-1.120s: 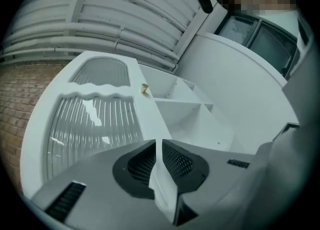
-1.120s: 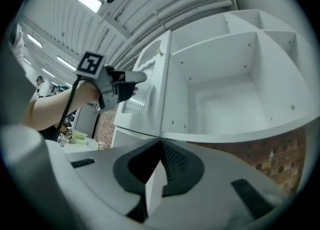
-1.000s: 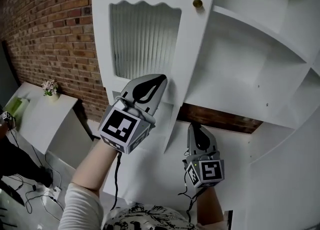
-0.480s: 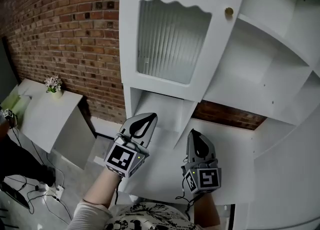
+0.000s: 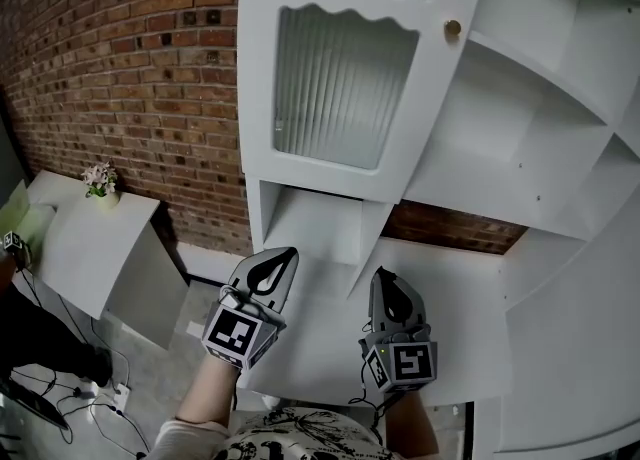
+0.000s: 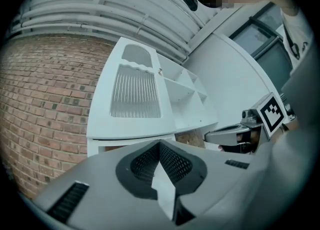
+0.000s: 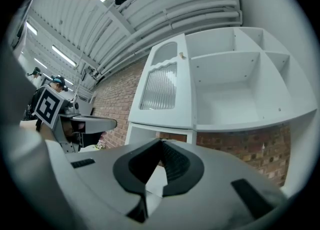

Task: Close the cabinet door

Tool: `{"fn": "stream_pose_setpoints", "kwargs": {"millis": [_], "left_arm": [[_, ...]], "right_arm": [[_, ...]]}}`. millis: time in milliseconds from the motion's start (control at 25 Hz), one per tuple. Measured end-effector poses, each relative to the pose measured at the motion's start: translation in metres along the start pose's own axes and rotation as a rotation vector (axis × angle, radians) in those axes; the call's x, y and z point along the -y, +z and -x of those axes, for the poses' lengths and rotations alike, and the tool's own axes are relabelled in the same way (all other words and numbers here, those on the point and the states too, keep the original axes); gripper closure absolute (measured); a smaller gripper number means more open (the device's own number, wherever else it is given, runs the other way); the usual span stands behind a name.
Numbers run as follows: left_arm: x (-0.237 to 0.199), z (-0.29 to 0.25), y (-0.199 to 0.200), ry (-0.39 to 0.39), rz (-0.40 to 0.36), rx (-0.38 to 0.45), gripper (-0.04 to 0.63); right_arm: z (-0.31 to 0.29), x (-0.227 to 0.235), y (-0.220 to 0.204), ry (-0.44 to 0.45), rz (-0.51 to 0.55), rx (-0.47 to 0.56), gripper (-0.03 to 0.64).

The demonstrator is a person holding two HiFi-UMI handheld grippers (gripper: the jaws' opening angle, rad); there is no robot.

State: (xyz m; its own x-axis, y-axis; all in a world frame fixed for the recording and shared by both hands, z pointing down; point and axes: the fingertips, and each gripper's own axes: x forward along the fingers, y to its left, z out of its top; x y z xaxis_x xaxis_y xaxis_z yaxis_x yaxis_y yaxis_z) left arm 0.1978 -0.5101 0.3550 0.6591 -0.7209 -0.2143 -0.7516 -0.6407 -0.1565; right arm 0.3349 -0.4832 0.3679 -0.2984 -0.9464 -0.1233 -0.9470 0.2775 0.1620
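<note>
2 grippers low in front of the cabinet, door open.
Left gripper (image 5: pixel 274 264) has its jaws pressed together on nothing. Right gripper (image 5: pixel 389 286) is the same, empty, just beside it over the white surface (image 5: pixel 450 278). Above both, the cabinet door (image 5: pixel 262 78), with ribbed pane and round knob (image 5: pixel 452 28), stands swung out left of the bare shelves (image 5: pixel 520 148). Brick wall (image 5: pixel 120 78) behind.

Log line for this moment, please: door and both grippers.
door: looks shut, knob free | left gripper: shut, empty, clear of door | right gripper: shut, empty, clear of door
</note>
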Motion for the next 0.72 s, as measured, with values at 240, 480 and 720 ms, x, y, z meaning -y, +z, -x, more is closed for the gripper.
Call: {"fn": "stream_pose_setpoints", "kwargs": {"millis": [240, 480, 720], "left_arm": [[0.007, -0.001, -0.006, -0.039, 0.021, -0.004, 0.583], [0.011, -0.005, -0.005, -0.055, 0.049, -0.028, 0.583], [0.003, -0.01, -0.014, -0.04, 0.054, -0.028, 0.583]], "right_arm": [[0.001, -0.002, -0.004, -0.001, 0.035, -0.025, 0.612], [-0.006, 0.0, -0.006, 0.006, 0.022, -0.026, 0.612], [-0.014, -0.002, -0.004, 0.025, 0.019, -0.022, 0.612]]}}
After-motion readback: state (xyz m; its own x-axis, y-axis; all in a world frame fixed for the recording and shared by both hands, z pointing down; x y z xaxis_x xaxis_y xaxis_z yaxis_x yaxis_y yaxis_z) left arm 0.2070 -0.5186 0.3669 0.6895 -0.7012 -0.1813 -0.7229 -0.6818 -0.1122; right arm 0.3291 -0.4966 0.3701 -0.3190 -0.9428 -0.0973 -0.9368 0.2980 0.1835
